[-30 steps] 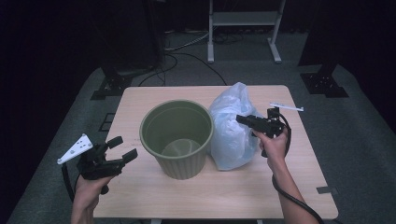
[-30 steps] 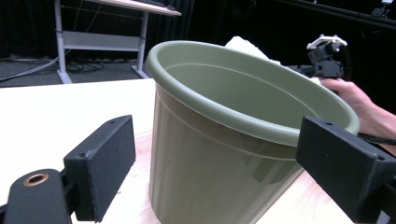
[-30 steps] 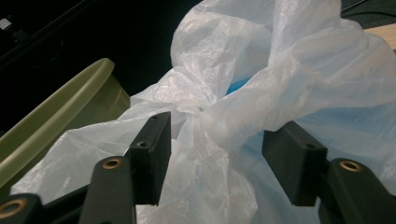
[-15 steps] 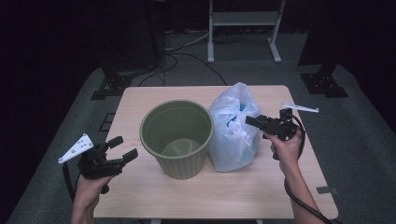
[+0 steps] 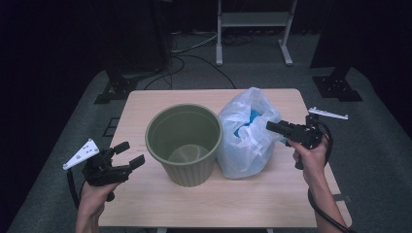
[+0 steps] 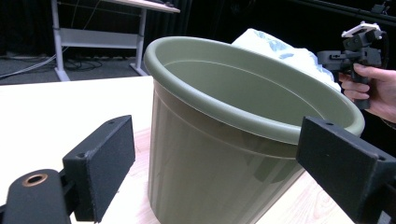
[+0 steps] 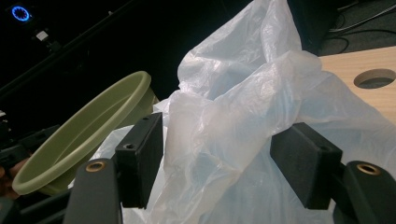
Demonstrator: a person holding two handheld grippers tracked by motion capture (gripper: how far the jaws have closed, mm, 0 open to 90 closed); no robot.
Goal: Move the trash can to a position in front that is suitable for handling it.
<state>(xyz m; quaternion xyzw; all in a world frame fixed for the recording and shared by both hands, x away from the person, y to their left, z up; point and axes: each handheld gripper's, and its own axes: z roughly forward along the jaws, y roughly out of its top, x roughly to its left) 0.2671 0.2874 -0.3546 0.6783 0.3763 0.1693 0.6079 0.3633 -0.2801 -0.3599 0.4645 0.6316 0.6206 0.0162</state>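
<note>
A dark room surrounds a pale wooden worktop (image 5: pixel 145 204) standing on grey carpet, with a white metal frame (image 5: pixel 252 22) and cables behind it. The front strip of the worktop lies bare, and so does the far left corner. A green bin (image 5: pixel 183 143) stands upright near the middle, and a clear plastic bag (image 5: pixel 245 133) with something blue inside sits touching its right side, close to the right edge. The left claw (image 5: pixel 127 156) hangs at the left edge, jaws wide, holding nothing, aimed at the bin and apart from it. The right claw (image 5: pixel 273 127) has just been opening; its 2 jaws stand wide with bag film bulging between them, pads not pressing. No readable writing shows on anything.
</note>
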